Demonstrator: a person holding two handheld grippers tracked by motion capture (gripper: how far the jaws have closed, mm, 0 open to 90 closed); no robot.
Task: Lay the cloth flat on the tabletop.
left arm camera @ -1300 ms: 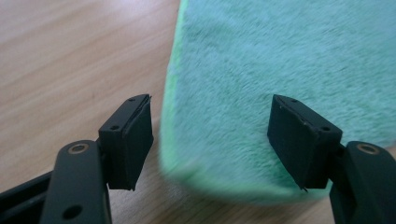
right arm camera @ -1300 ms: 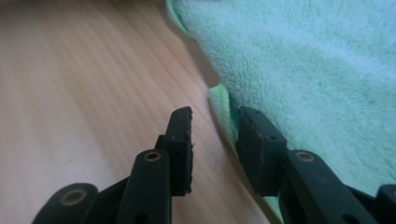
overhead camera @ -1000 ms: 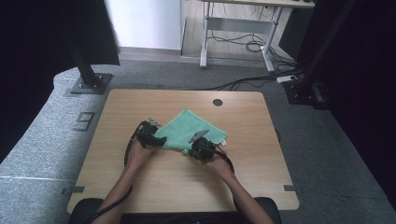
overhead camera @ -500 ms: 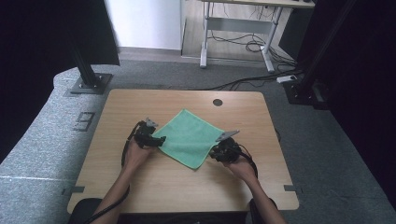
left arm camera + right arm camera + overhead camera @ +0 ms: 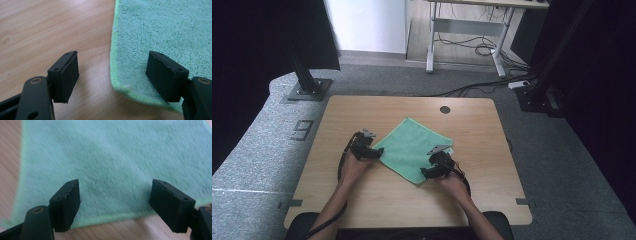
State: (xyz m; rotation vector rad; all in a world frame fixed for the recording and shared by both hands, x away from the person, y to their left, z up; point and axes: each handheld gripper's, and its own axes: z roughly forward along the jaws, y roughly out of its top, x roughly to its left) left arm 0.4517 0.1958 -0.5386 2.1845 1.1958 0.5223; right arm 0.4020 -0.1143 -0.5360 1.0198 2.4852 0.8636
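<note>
The green cloth (image 5: pixel 414 148) lies flat on the wooden table (image 5: pixel 362 110), turned like a diamond, a touch right of the table's middle. The left gripper (image 5: pixel 373 154) sits at the cloth's nine o'clock corner, and in the left gripper view that corner (image 5: pixel 125 87) lies between the jaws, which stand spread wide and press on nothing. One pad (image 5: pixel 166 75) hangs over the terry, the other over bare wood. The jaws have been opening a little further.

The right gripper (image 5: pixel 426 173) is down at the cloth's five o'clock edge. Its jaws have just swung apart from a full close, and in the right gripper view they stand wide with the cloth's hem (image 5: pixel 112 216) lying loose on the table between them, nothing pinched. That view is a bit blurred.

Around the table: a round cable hole (image 5: pixel 445 109) at the cloth's one o'clock, well apart from it. Beyond the far edge, a black post base (image 5: pixel 307 90) at eleven o'clock, a white desk frame (image 5: pixel 462 35) with cables (image 5: pixel 477 50) at twelve, a power strip (image 5: pixel 522 84) at two. Nothing stands between either gripper and the cloth.
</note>
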